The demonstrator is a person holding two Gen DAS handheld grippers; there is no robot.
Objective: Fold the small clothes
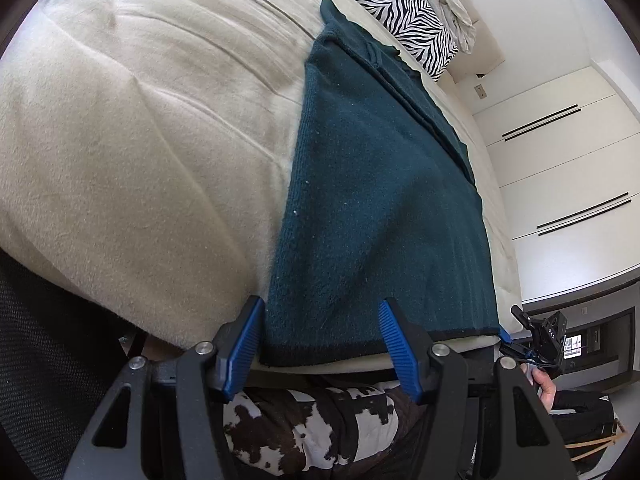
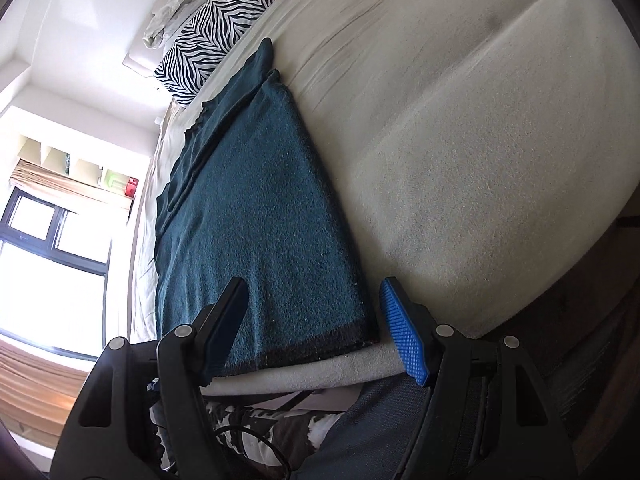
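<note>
Both pairs of blue-padded fingers stand well apart with nothing pinched between them. From where I sit, the left gripper (image 1: 322,346) straddles the near left corner of the dark teal knit garment (image 1: 376,208), its left pad (image 1: 244,344) just off the side edge and its right pad (image 1: 400,350) over the black-trimmed hem; I cannot tell whether either pad touches the cloth. The right gripper (image 2: 316,330) frames the near right corner of the same garment (image 2: 256,216), one finger (image 2: 228,320) over the knit, the other (image 2: 404,332) just beside the edge, over the cream bedcover (image 2: 460,140).

I count one garment, lying flat lengthwise along the bed's near side, hem toward me, and one zebra-print pillow (image 1: 400,12) beyond its far end, with pale crumpled bedding next to that.

Only the left wrist view shows the right gripper (image 1: 505,335) at the far hem corner, the hand (image 1: 546,386) holding it, and white cupboard doors (image 1: 568,168). Only the right wrist view shows a window (image 2: 52,272) and shelves (image 2: 76,168) above it.
</note>
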